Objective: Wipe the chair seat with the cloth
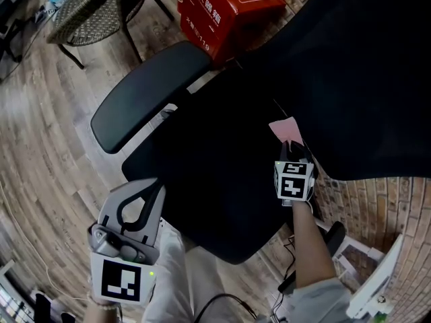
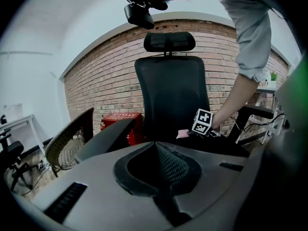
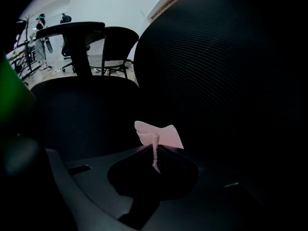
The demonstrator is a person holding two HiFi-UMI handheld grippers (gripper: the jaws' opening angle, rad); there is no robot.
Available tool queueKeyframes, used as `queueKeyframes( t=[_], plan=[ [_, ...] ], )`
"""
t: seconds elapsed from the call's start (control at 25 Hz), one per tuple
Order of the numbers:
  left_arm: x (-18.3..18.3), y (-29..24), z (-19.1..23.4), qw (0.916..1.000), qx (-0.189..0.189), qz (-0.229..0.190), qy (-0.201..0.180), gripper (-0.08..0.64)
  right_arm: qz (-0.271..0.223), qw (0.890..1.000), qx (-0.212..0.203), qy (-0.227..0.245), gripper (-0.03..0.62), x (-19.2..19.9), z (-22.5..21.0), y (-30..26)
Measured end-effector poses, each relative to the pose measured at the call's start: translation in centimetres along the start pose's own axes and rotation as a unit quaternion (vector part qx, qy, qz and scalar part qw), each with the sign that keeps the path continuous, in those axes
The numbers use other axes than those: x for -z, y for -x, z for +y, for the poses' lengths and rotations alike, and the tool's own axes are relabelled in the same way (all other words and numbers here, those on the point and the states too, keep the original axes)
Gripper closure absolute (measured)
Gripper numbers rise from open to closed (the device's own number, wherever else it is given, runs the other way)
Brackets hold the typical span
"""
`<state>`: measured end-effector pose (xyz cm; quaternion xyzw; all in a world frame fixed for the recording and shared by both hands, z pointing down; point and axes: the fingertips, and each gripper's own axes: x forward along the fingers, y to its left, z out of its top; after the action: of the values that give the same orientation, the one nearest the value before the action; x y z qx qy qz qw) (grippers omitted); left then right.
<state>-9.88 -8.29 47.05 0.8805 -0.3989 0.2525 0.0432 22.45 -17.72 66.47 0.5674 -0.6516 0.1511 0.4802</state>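
Low at the front, the left gripper [image 1: 149, 186] hangs off the seat's front corner, its jaws pressed together with nothing between them. Across the black chair seat [image 1: 215, 173], the right gripper [image 1: 293, 148] has its jaws pinched on a pink cloth [image 1: 284, 129], down at the back of the seat just beside the backrest [image 1: 350, 79]. A red box [image 1: 225, 9] stands on the wooden floor behind the armrest [image 1: 151, 93].

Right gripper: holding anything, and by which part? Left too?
Right gripper pinches the pink cloth by a bunched fold; left gripper is shut, holding nothing.
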Motion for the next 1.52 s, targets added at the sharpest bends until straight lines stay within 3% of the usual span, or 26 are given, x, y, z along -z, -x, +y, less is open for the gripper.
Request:
queueKeyframes(
  t=[0.32,0.76,1.04,1.52],
  plan=[
    [-0.4,0.6,-0.2,0.9999,-0.011,-0.004,0.001,0.541,-0.004,0.999,-0.037,-0.008,0.543,0.5,3.5,1.0],
    [-0.6,2.9,1.0,0.9992,-0.04,-0.006,0.001,0.541,-0.049,0.986,-0.155,0.042,0.543,-2.1,16.6,6.1],
    [0.4,4.7,2.8,0.9985,-0.054,-0.002,0.008,0.541,-0.069,0.971,-0.222,0.059,0.543,-3.3,25.4,9.9],
    [1.1,5.6,4.2,0.9993,-0.036,-0.005,-0.005,0.541,-0.094,0.93,-0.334,0.123,0.543,-3.7,39.1,17.6]
  ],
)
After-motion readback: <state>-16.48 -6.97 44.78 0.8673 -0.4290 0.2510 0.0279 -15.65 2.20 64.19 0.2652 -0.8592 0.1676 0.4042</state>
